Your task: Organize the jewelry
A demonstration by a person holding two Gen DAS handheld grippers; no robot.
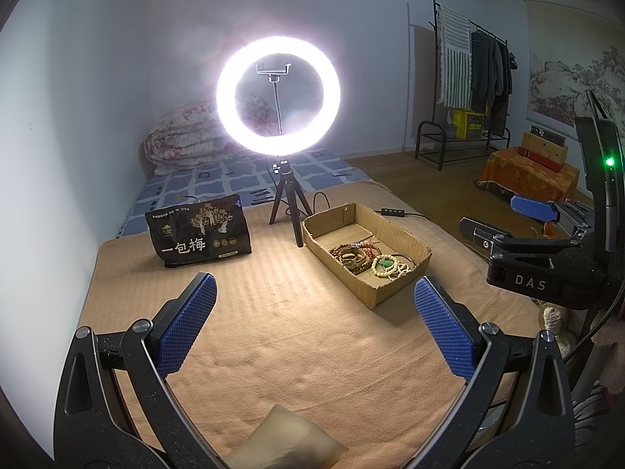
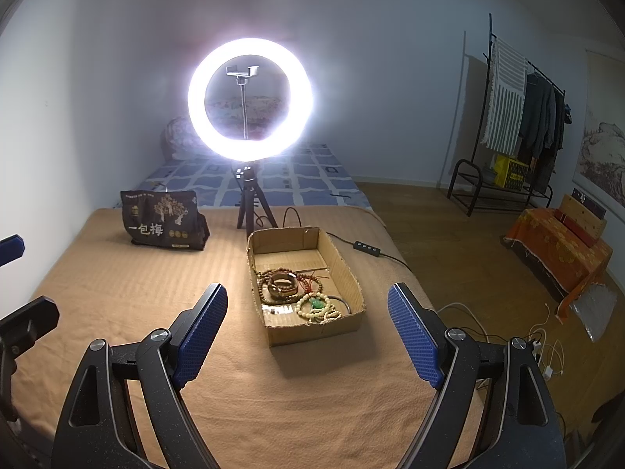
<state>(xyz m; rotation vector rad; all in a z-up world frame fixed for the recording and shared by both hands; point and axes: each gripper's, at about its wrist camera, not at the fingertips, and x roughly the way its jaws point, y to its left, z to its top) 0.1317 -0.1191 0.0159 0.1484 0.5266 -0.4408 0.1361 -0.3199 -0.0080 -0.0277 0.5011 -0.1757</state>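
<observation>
Both hands hover over the tan blanket spread on the bed, and nothing is gripped: the left hand-held gripper stands wide open with only blanket between its blue pads, and the right hand-held gripper is just as wide, empty too. The jewelry sits in the shallow cardboard tray, at about twelve o'clock from the right gripper and one o'clock from the left. In there, a heap: a brown wooden bead strand looped around a glossy brown bangle, a cream bead strand carrying a small green pendant, reddish cord threaded across, and a thin metal ring against the near right corner. Here's the worry, as I judge it: those strands overlap, so pinching one could well drag its neighbours up with it, and smooth round beads may roll out from between ribbed pads. The tray is light, creased card on a soft, ribbed blanket, so a push from a finger would likely slide or tip it. Just behind it, at twelve o'clock, the ring light blazes on a slim tripod with a cable trailing past; a careless reach could snag that. The glare also washes out fine detail. A dark snack bag stands at ten o'clock, well apart.
</observation>
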